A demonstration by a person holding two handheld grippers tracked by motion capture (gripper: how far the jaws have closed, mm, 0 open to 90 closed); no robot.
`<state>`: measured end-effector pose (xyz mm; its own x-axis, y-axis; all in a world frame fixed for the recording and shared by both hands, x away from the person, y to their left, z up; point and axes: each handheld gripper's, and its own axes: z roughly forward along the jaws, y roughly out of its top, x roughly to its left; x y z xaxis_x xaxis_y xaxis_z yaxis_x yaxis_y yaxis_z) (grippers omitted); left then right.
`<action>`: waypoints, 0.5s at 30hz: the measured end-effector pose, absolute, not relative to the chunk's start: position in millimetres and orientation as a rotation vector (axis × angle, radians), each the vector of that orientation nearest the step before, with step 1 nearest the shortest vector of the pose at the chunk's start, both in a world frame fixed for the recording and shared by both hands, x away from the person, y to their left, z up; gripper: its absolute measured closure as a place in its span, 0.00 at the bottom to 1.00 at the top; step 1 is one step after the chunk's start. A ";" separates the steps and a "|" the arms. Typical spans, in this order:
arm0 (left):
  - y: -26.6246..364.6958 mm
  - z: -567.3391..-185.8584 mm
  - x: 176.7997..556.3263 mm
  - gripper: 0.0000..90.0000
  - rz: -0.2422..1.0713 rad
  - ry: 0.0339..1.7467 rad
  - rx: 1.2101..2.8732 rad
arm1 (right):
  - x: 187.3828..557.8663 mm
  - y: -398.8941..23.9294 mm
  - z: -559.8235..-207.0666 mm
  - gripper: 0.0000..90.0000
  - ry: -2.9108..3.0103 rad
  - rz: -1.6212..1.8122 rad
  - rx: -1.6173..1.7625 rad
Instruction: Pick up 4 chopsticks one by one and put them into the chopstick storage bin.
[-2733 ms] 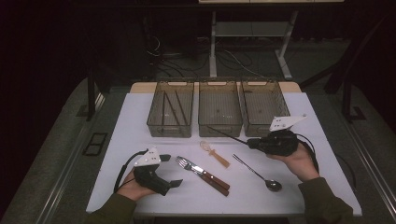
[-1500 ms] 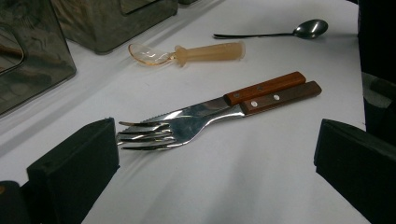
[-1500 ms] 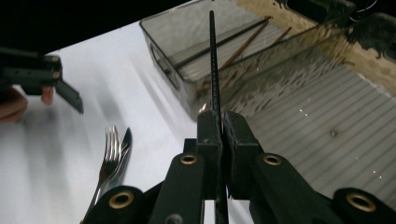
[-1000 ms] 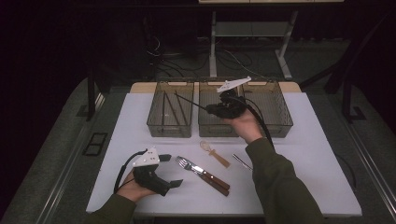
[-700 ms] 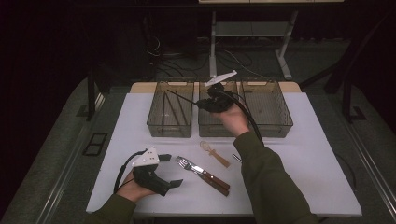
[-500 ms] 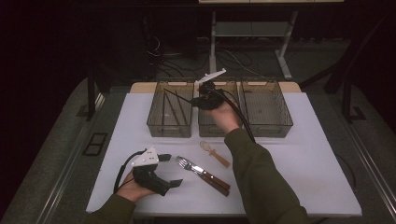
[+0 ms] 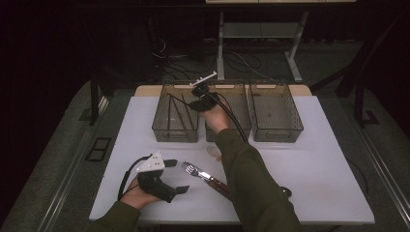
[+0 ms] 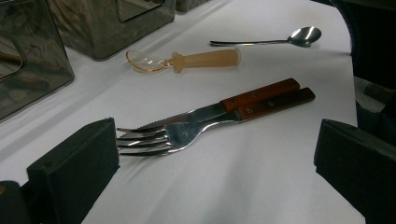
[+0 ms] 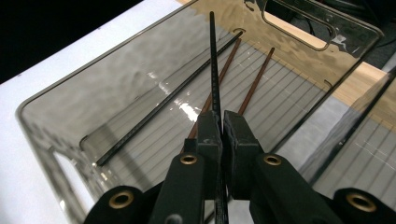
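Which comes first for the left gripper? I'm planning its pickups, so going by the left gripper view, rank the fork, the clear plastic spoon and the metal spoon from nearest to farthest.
1. Fork: nearest, tines by the left gripper's jaw, lying beside a wooden-handled knife.
2. Clear plastic spoon: farther, near the bins.
3. Metal spoon: farthest, towards the table's edge.

A white table [image 7: 319, 164] is seen from above, with three smoky transparent plastic bins set side by side along its far edge. The right gripper [image 7: 193, 99] is held over the left bin [image 7: 175, 131], where thin dark sticks [image 7: 178, 112] lie. The left gripper [image 7: 175, 176] is rested near the front edge, jaws apart. A steel fork with a wooden handle [image 7: 205, 176] lies just beside it.
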<state>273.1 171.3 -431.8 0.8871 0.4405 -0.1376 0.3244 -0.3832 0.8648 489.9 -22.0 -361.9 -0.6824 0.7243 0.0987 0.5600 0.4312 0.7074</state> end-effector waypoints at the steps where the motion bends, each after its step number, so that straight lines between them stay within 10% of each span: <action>1: 171.2 -431.8 273.0 0.00 0.136 0.555 2.001 | 491.6 -19.5 -362.4 0.95 2.464 1.096 1.128; 15: 170.3 -431.2 273.2 0.00 0.129 0.549 2.000 | 503.8 6.9 -371.0 0.95 2.464 1.037 1.162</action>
